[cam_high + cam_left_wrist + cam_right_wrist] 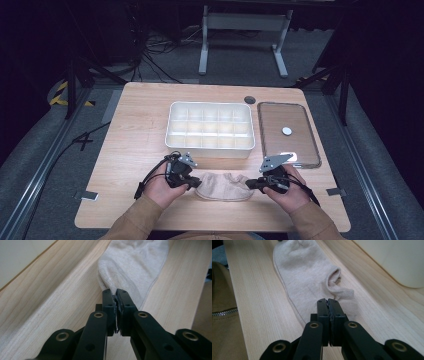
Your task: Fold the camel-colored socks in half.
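Left gripper (196, 184): black two-jaw tool, jaws closed tight, pinching one end of the beige knit ankle sock (223, 187); in the left gripper view (116, 293) the ribbed fabric (132, 267) bunches into the clamped tips.

Right gripper (251, 184): same make, jaws pressed together on the sock's opposite end; in the right gripper view (328, 301) the tips bite the cloth (307, 277) beside the cuff opening.

Sock: soft, fine-ribbed, lying flat near the worktop's front edge, midway between its front corners, stretched between the two tools.

Pale wooden worktop (135, 130): straight grain, matte.

White plastic divided organiser box (210, 129): rectangular, rounded corners, gridded compartments, at the worktop's centre just behind the sock.

Clear plastic lid (287, 133): flat, rounded rectangle, white round knob, near the right edge beside the box.
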